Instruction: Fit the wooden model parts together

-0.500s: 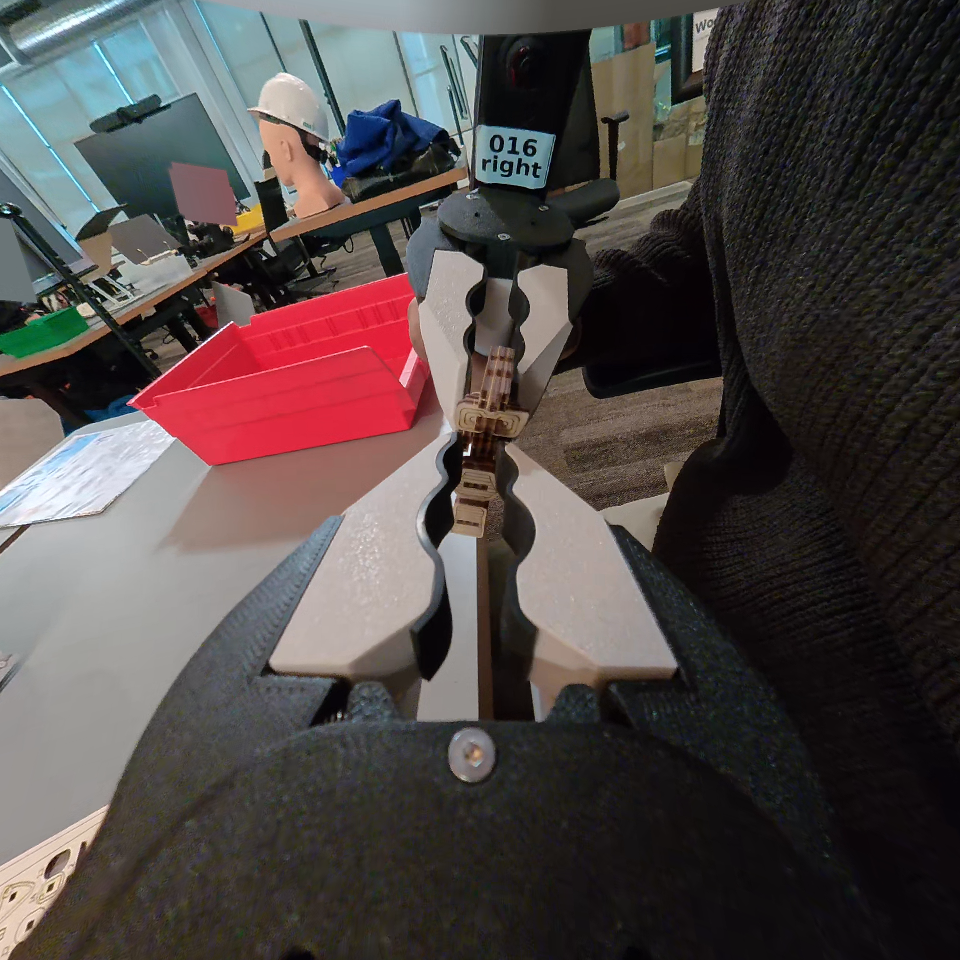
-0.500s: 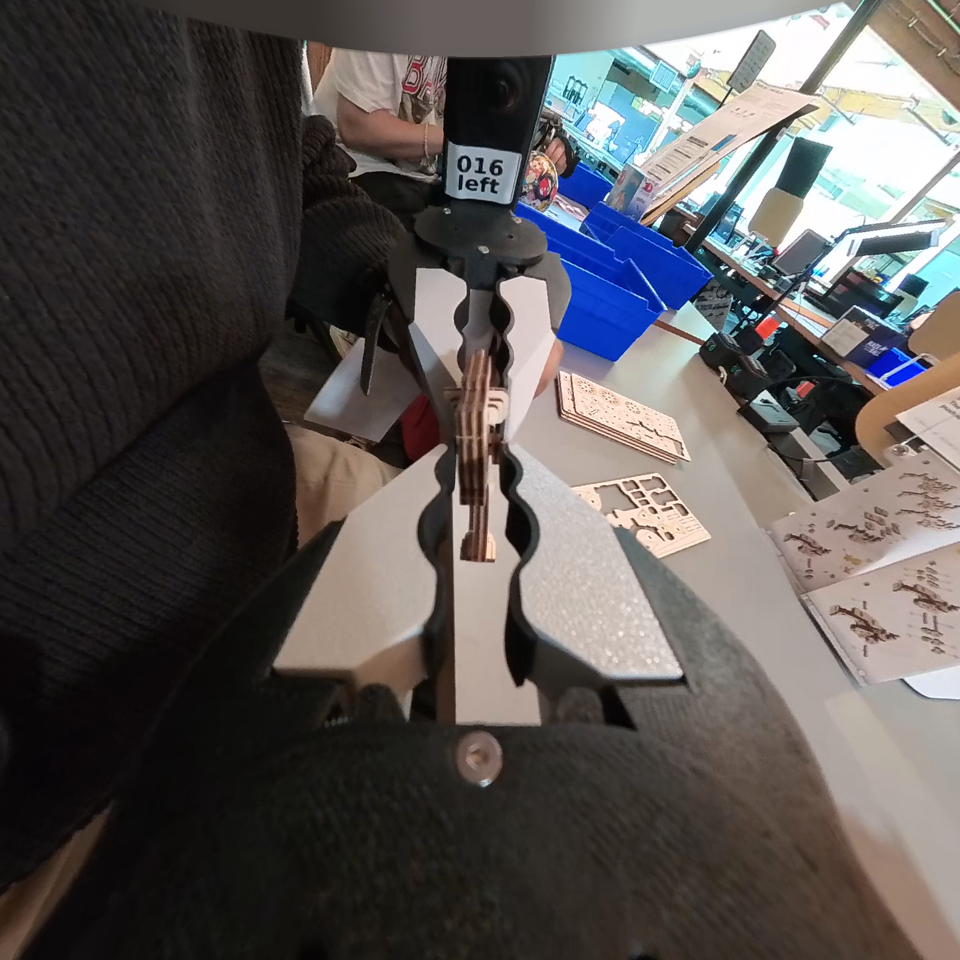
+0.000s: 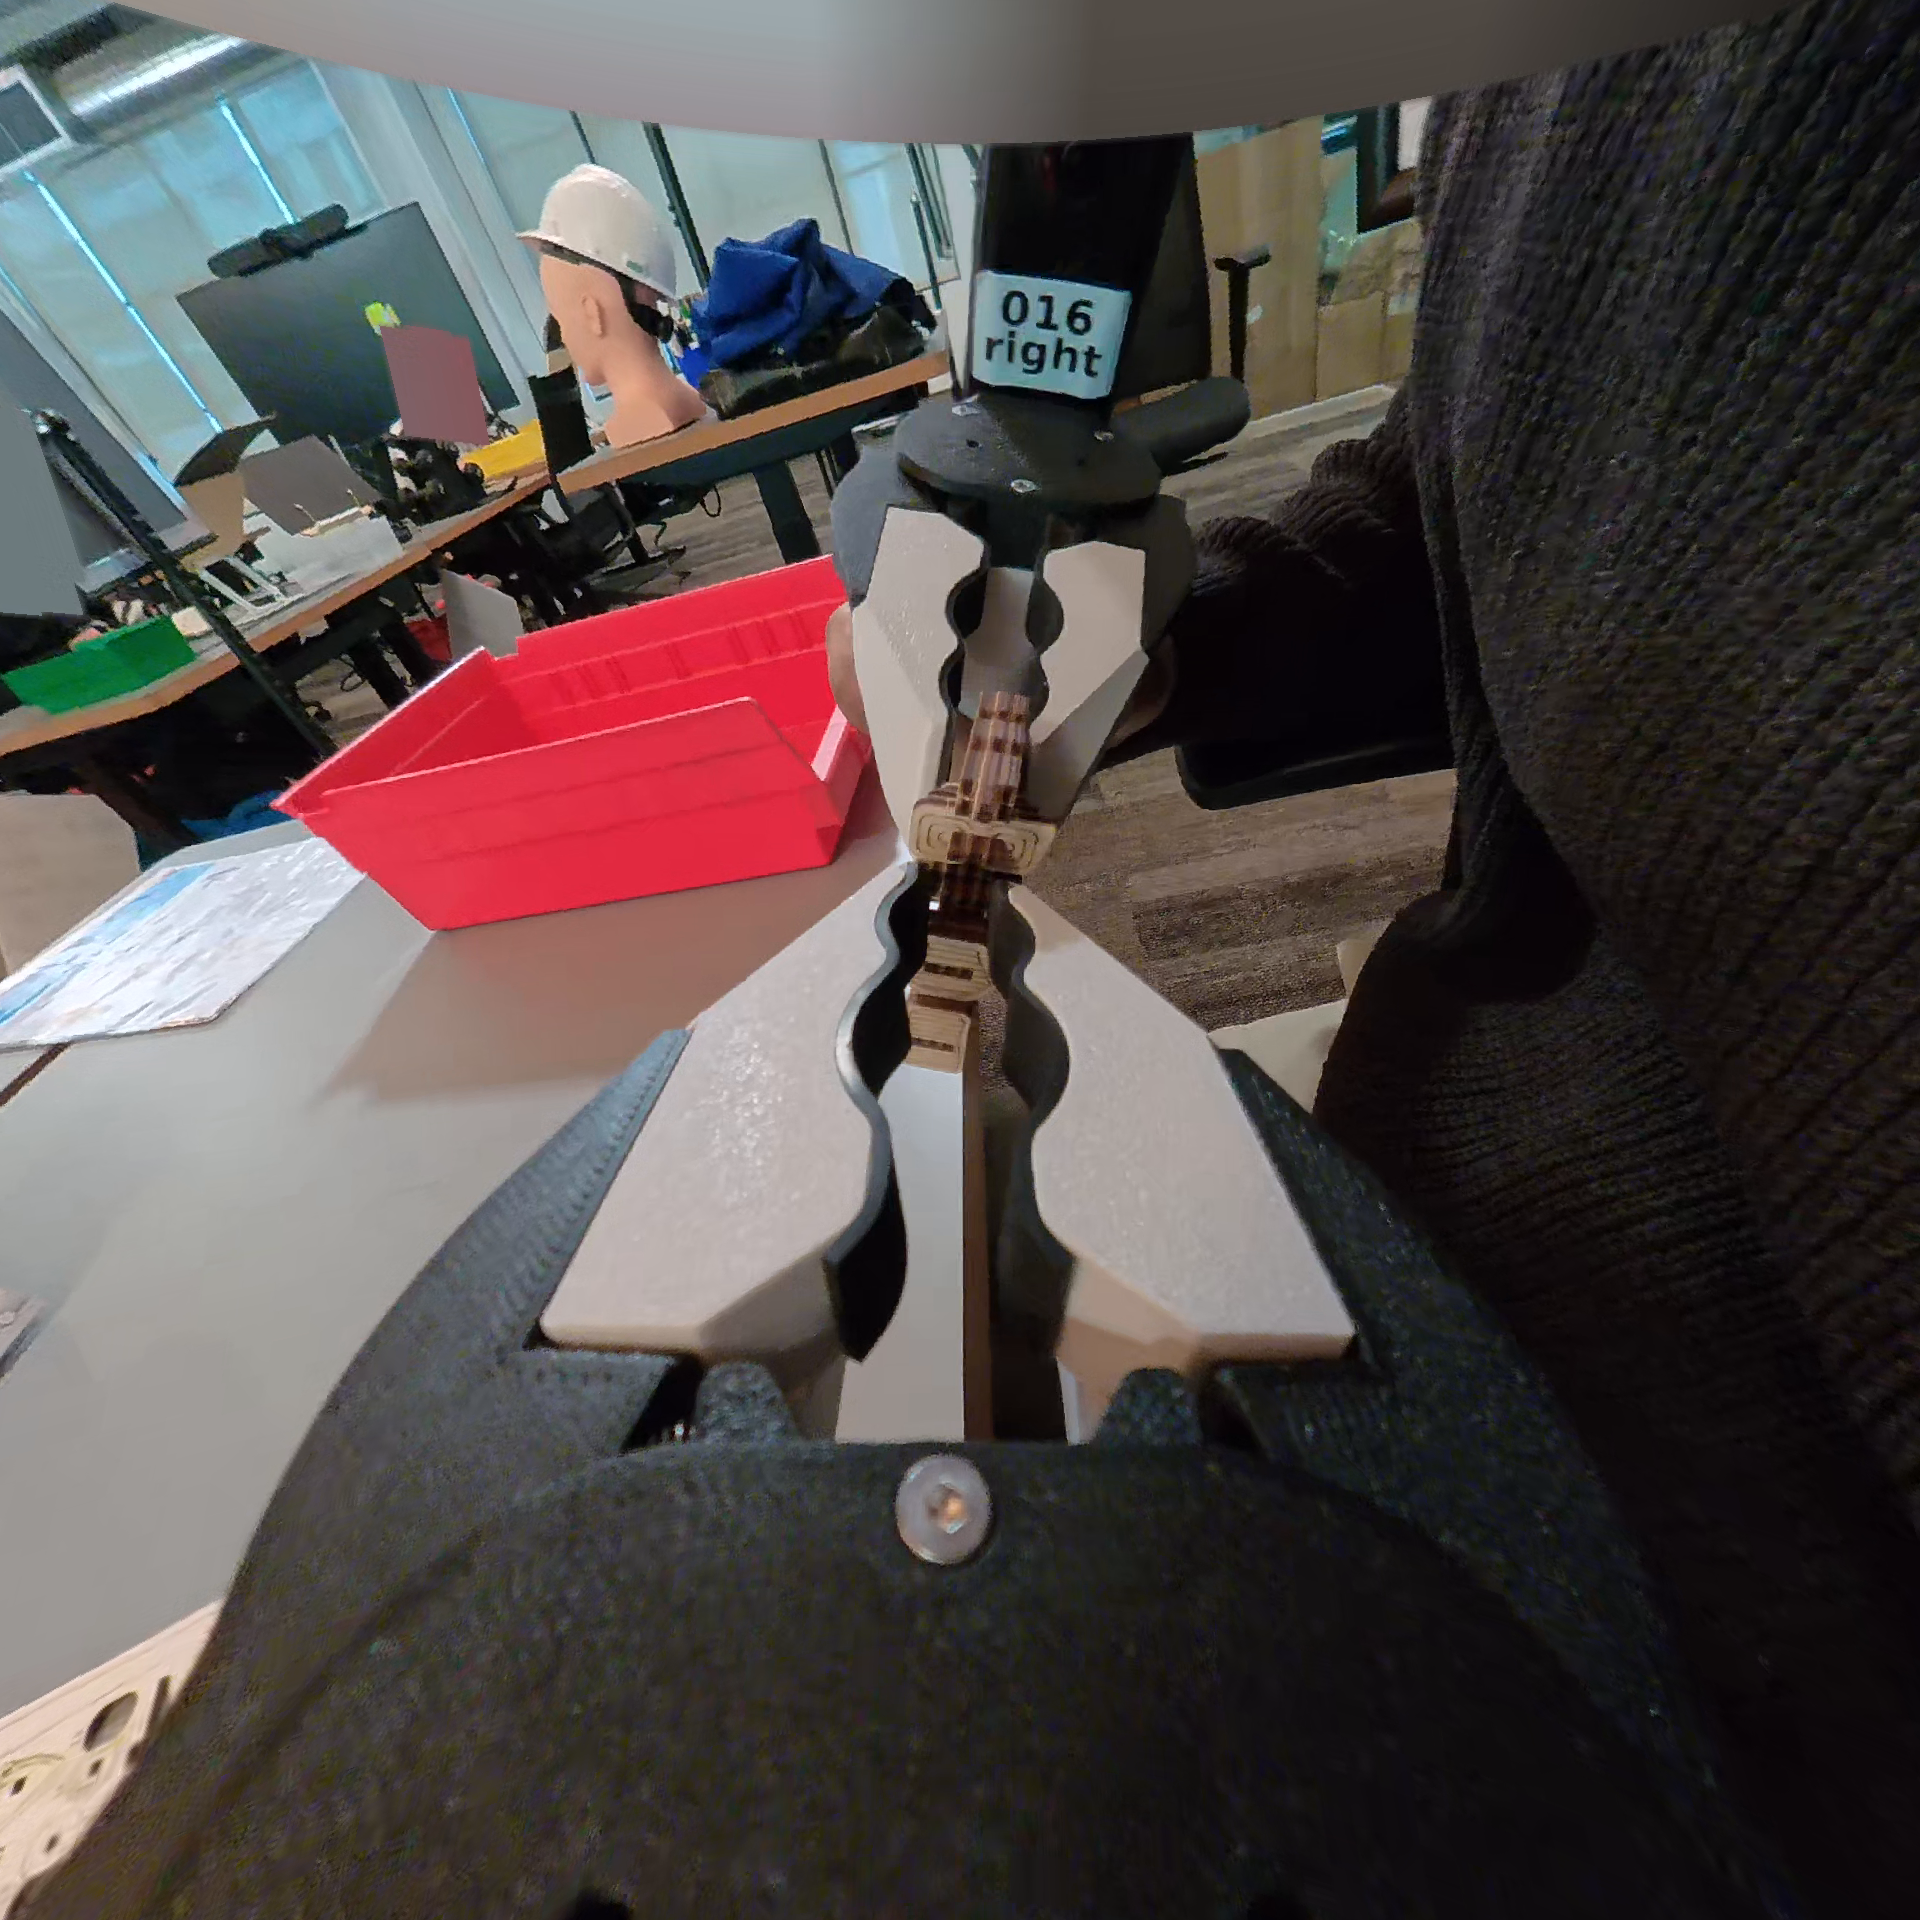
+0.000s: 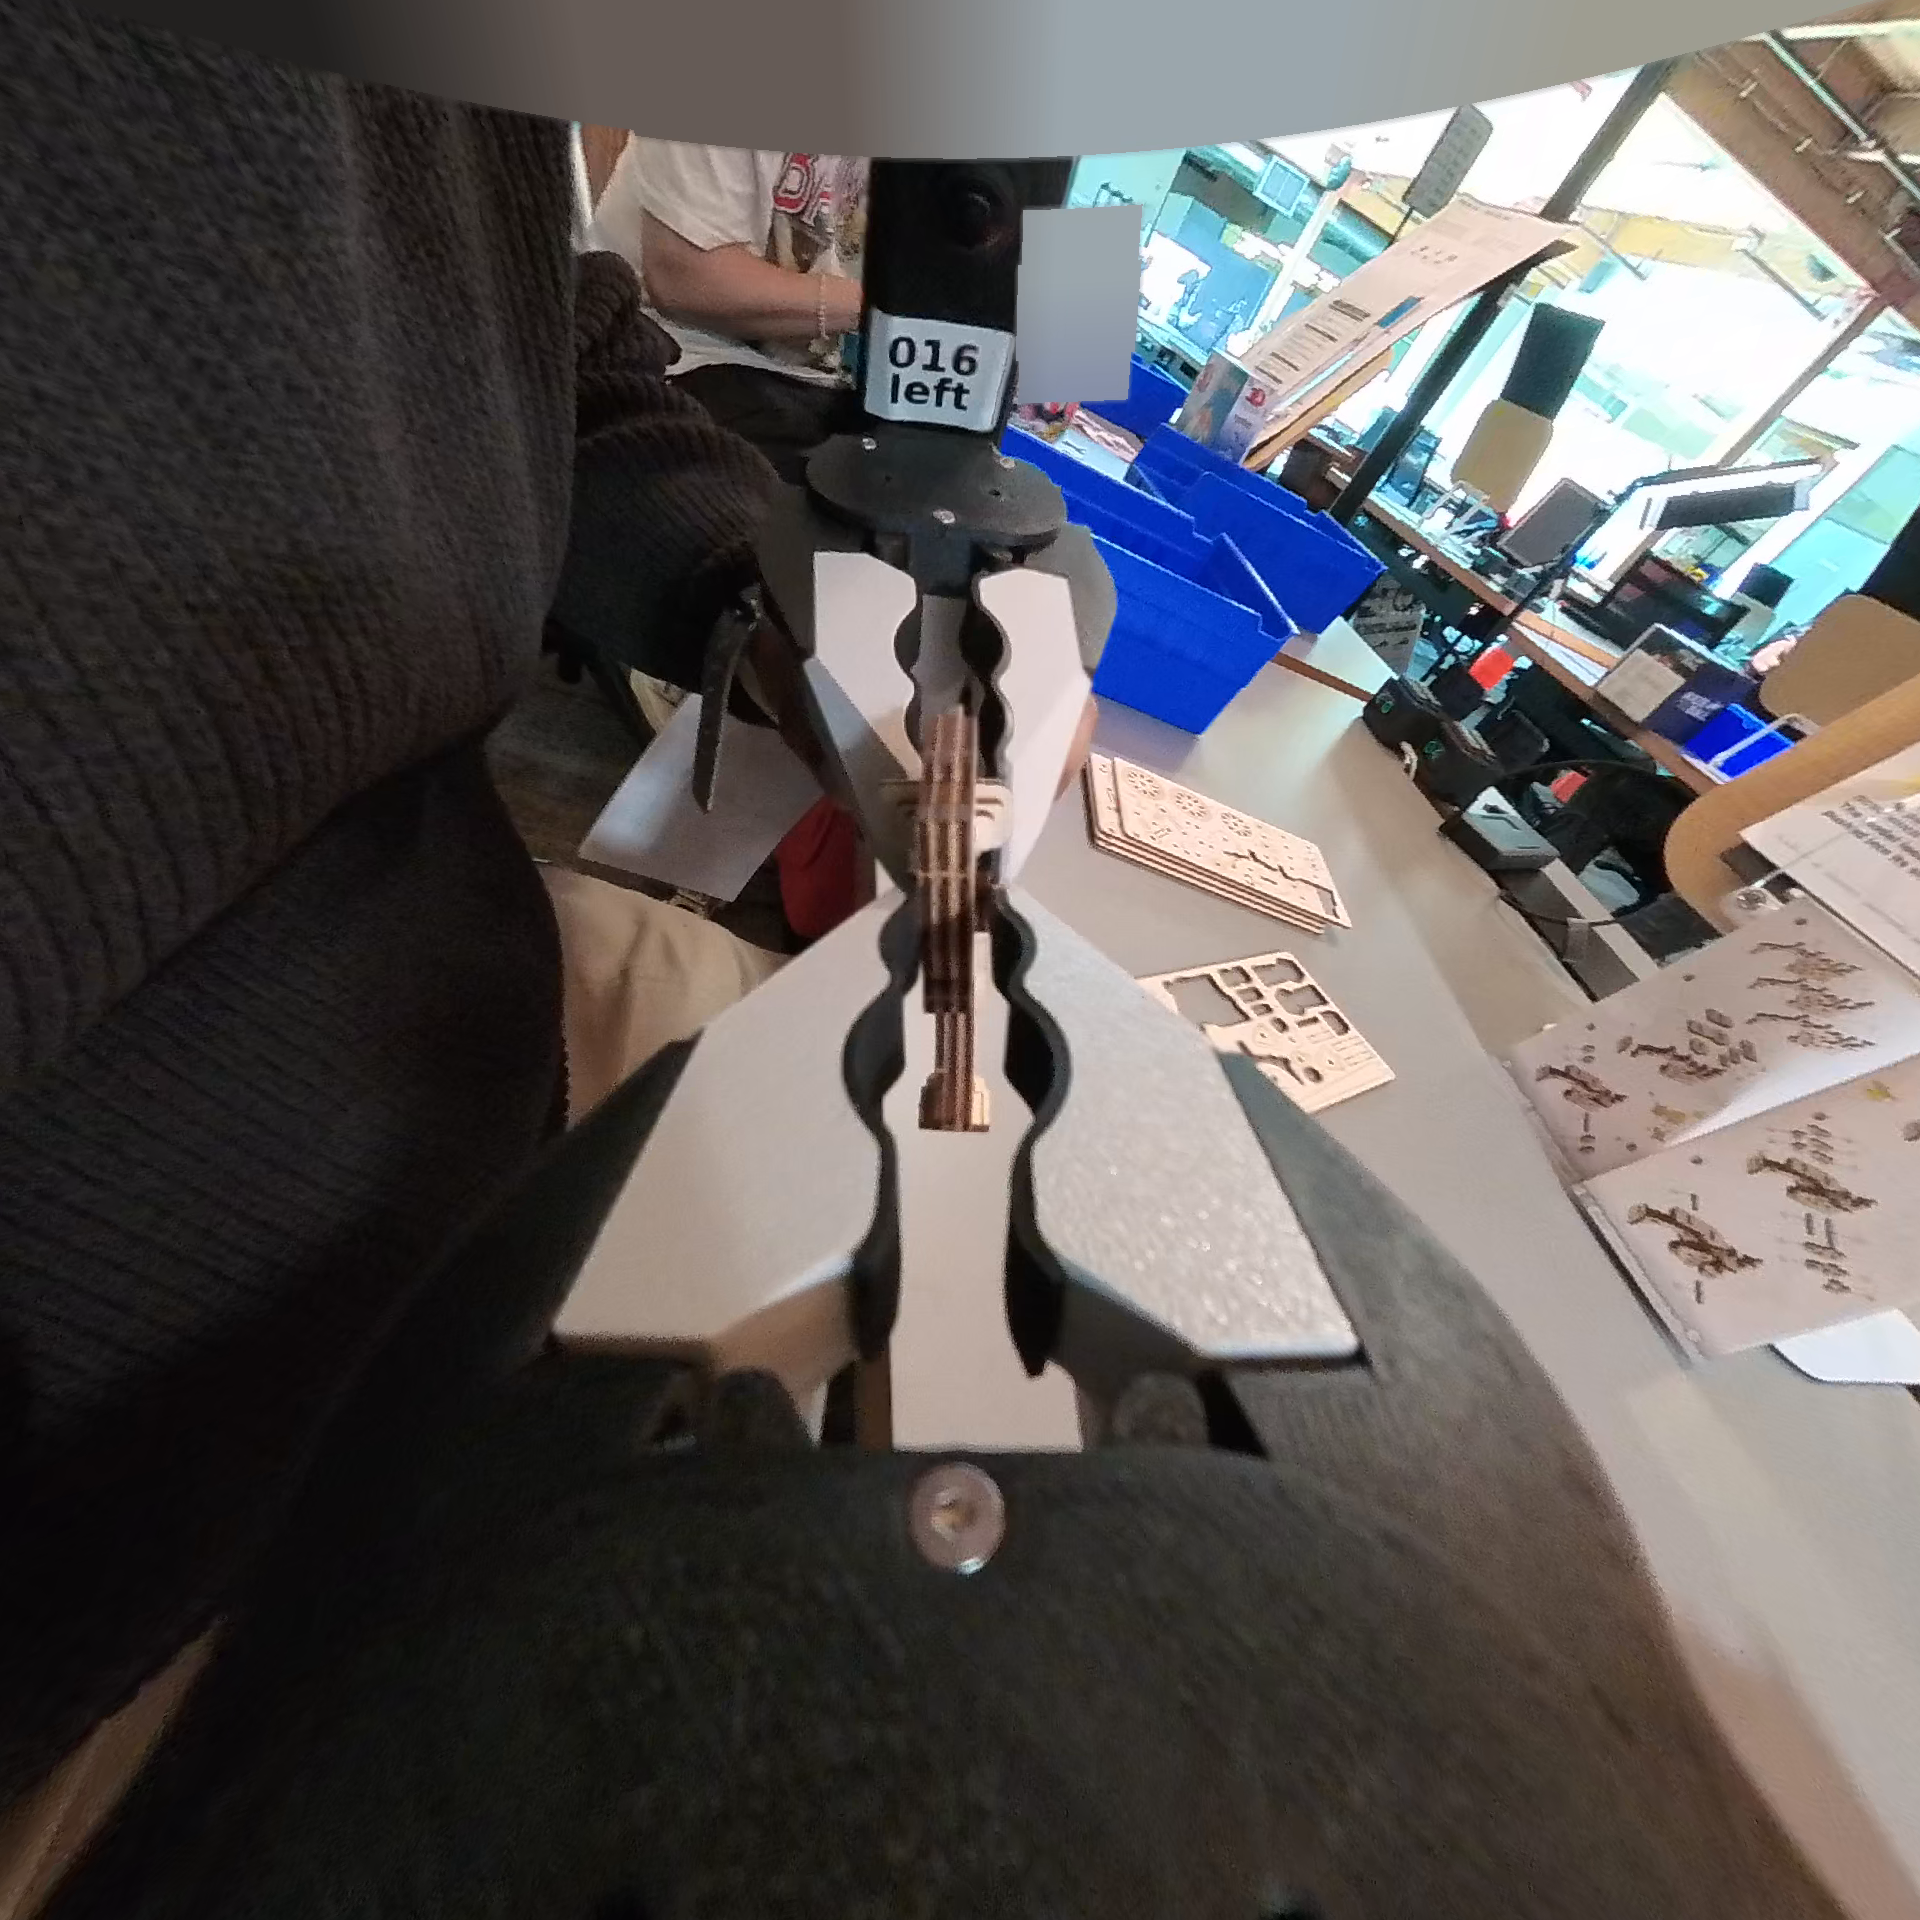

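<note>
The 2 tools met nose to nose above the edge of the grey tabletop (image 3: 312, 1091), in front of a person in a dark knitted sweater (image 3: 1662, 727). The left tool (image 3: 954, 914) was clamped on one end of the layered wooden model piece (image 3: 971, 831), and the right tool (image 4: 951, 914) was clamped on the other end, holding it in the air. A red bin (image 3: 582, 769) sat on the tabletop behind; punched wooden sheets (image 4: 1278, 1023) and instruction pages (image 4: 1756, 1174) lay on the other side.
</note>
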`<state>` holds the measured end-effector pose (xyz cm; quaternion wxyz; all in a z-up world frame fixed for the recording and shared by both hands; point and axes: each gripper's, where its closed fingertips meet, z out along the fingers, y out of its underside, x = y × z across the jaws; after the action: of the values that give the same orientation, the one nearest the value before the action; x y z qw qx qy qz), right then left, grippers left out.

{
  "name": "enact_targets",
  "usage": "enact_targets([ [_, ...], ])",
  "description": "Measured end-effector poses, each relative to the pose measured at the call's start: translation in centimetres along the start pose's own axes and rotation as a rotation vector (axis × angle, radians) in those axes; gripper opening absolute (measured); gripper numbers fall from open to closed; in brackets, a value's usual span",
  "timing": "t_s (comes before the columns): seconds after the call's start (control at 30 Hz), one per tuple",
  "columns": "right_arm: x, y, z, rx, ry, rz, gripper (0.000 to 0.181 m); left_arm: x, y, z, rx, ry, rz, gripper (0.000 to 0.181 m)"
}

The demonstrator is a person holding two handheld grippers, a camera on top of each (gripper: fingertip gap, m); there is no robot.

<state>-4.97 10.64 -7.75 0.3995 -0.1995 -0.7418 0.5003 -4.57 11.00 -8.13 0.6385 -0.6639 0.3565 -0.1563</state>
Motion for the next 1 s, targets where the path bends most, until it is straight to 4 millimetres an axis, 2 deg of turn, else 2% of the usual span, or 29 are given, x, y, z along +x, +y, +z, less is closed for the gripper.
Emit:
enact_targets([
  [0.33,1.9,1.9,0.2,0.004,0.018,0.239,0.023,-2.5,2.2,0.6,-0.035,-0.049,-0.371,0.010],
  [0.5,2.2,2.4,0.6,-0.032,0.043,0.261,0.018,-2.6,2.2,0.6,-0.030,-0.046,-0.392,0.010],
  [1.0,1.6,2.1,0.4,-0.068,0.015,0.227,0.017,-2.1,1.6,0.6,0.024,0.002,-0.398,0.010],
])
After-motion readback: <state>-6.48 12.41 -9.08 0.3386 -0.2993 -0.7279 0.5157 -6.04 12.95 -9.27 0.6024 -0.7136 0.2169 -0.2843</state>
